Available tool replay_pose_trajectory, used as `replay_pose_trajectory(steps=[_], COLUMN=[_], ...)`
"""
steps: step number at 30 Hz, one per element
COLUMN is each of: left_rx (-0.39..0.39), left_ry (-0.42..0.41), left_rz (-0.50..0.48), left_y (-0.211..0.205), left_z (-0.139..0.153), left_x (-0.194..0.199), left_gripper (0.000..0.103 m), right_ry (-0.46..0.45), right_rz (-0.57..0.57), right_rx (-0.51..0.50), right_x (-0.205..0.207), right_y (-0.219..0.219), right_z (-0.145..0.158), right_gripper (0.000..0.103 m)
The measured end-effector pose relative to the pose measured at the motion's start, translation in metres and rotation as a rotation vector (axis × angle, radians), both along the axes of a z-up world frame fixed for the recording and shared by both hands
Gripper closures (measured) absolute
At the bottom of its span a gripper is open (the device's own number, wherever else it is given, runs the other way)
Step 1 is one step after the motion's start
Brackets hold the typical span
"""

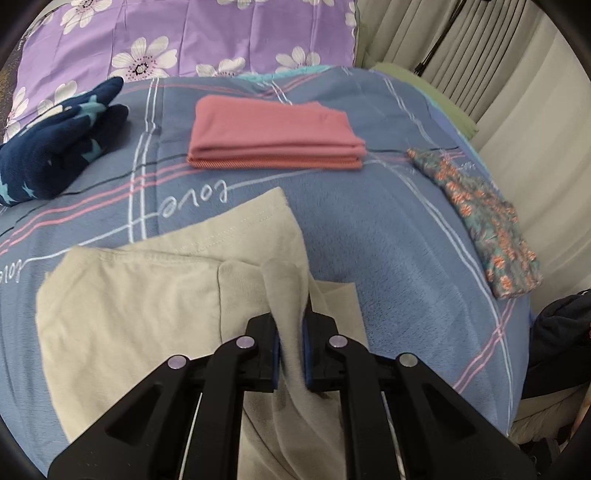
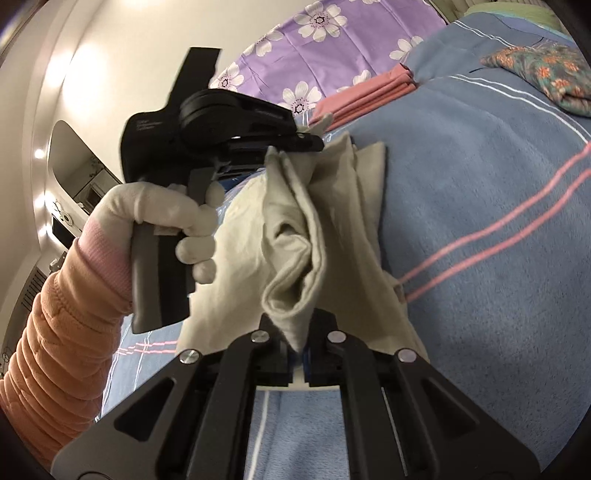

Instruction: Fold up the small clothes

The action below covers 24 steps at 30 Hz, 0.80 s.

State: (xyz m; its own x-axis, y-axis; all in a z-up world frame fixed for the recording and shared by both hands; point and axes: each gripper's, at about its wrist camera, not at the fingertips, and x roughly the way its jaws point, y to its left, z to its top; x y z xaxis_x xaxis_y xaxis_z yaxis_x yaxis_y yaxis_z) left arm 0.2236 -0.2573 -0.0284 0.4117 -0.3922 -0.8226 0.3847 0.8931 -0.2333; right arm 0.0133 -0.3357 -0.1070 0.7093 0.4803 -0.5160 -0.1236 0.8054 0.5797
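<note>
A beige garment [image 1: 147,295] lies partly folded on the blue plaid blanket [image 1: 388,240]. My left gripper [image 1: 291,328] is shut on a raised edge of it. In the right wrist view my right gripper [image 2: 297,332] is shut on another bunched edge of the same beige garment [image 2: 332,229], lifted off the bed. The left gripper [image 2: 310,142] shows there too, held by a gloved hand [image 2: 162,210], pinching the cloth's far corner.
A folded pink garment [image 1: 277,136] lies at the blanket's far middle. A navy star-print piece [image 1: 55,147] lies at far left, a floral folded piece [image 1: 487,229] at right. A purple flowered pillow [image 1: 184,33] and curtains [image 1: 480,55] stand behind.
</note>
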Motion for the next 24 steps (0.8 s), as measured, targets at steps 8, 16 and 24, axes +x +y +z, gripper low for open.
replay_pose_trajectory(steps=[8, 16, 24], left_rx=[-0.038, -0.073, 0.145], left_ry=[-0.019, -0.210, -0.280], left_rz=[-0.013, -0.105, -0.136], left_y=[-0.007, 0.023, 0.103], left_z=[0.000, 0.067, 0.031], left_x=[0.002, -0.053, -0.170], left_gripper=[0.087, 0.059, 0.048], right_ry=[0.028, 0.078, 0.126], right_rz=[0.005, 0.026, 0.009], right_rx=[0.082, 0.149, 0.166], right_x=[0.004, 0.008, 0.007], right_y=[-0.011, -0.018, -0.029], right_z=[-0.004, -0.014, -0.018], right_gripper=[0.100, 0.100, 0.084])
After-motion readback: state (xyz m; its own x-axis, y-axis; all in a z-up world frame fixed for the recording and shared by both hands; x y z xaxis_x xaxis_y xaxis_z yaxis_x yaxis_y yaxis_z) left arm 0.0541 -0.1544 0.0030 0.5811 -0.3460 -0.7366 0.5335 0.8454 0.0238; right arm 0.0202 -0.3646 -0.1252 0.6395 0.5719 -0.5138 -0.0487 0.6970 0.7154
